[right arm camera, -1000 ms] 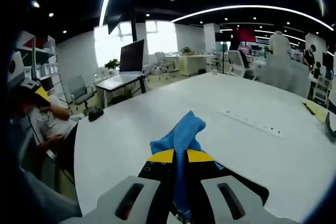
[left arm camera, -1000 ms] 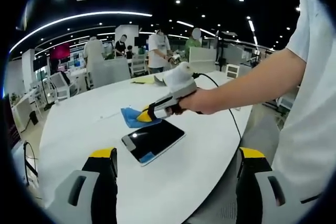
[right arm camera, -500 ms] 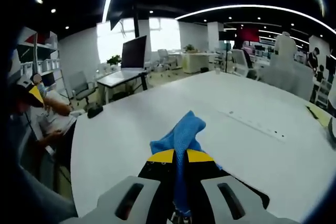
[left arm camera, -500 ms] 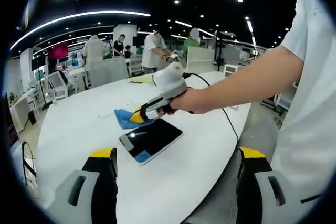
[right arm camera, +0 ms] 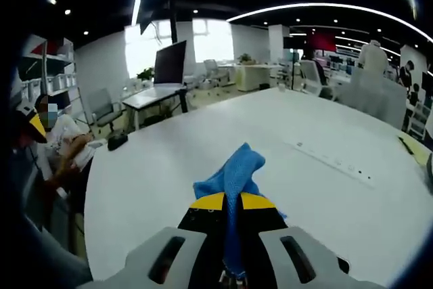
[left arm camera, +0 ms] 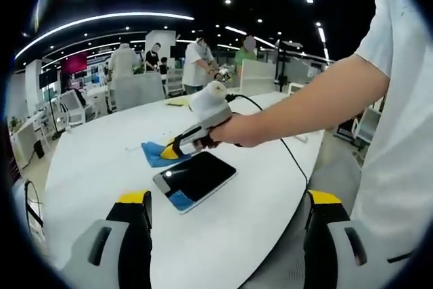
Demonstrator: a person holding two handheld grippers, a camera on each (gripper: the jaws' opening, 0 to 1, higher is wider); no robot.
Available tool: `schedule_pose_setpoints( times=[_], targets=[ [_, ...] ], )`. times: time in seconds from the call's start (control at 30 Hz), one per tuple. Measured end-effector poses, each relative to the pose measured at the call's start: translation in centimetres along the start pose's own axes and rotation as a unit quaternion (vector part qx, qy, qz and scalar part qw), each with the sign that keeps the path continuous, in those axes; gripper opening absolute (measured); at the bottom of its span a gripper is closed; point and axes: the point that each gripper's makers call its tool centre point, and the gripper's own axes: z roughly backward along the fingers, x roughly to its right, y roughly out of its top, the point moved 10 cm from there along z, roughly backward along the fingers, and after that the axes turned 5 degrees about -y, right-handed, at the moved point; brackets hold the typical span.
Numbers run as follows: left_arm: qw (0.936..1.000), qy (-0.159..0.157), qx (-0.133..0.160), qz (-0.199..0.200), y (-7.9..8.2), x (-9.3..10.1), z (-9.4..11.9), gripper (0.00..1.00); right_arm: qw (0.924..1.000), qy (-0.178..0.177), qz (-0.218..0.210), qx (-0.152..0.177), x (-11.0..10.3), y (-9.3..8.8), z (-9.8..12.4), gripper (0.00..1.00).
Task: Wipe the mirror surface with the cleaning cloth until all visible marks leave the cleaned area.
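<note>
While clamped in the right gripper [right arm camera: 232, 202], crumpled blue cleaning cloth [right arm camera: 233, 174] sits ready for wiping. Dark rectangular mirror [left arm camera: 195, 179] lies flat on white table [left arm camera: 95, 160], near; left gripper [left arm camera: 226, 201] jaws apart, idle.

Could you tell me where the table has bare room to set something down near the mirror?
The white table is bare between the mirror and the near edge, and left of it. It is crowded behind the mirror, where the right hand-held gripper holds the blue cloth.
</note>
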Motion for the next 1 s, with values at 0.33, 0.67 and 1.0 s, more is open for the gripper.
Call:
schedule_pose_setpoints(
  times=[0.33, 0.67, 1.0],
  targets=[
    [1.0000, -0.004, -0.004, 0.004, -0.2, -0.9, -0.3, 0.94, 0.9999, -0.002, -0.007, -0.010, 0.9, -0.3, -1.7, 0.02],
    [0.9999, -0.009, -0.003, 0.009, -0.2, -1.5, -0.9, 0.94, 0.9997, 0.004, -0.011, -0.019, 1.4, -0.7, -3.6, 0.02],
    [0.9998, -0.010, -0.010, 0.015, -0.5, -1.9, -1.4, 0.94, 0.9991, 0.001, -0.007, -0.042, 2.5, -2.1, -5.6, 0.02]
  ],
)
